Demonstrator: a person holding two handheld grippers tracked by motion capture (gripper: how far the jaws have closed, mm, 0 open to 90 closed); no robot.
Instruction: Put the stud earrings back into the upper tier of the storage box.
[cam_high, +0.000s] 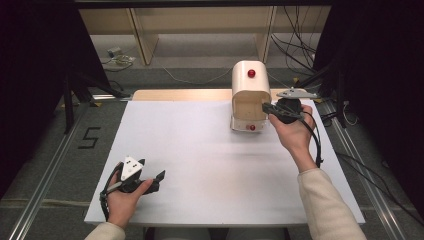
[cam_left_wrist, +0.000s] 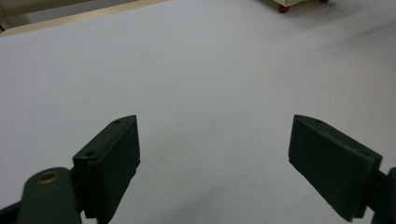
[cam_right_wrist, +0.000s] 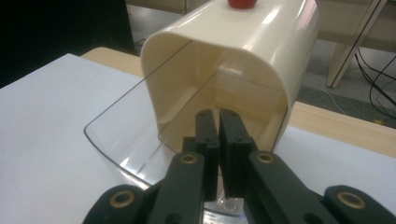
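Currently the right gripper (cam_right_wrist: 218, 122) is held at the open front of the cream bread box (cam_high: 250, 85), at the table's (cam_high: 200, 150) far right, jaws closed with nothing seen between them. The clear lid (cam_right_wrist: 122, 135) could be knocked or the box shoved. The left gripper (cam_left_wrist: 215, 158) is kept wide open, empty. No writing is legible on the box; a "5" (cam_high: 89, 138) is marked on the floor.

You see a cream rounded plastic bread box (cam_high: 250, 92) with red knobs (cam_high: 251, 73) on a plain white table (cam_high: 210, 165); your grippers are black.
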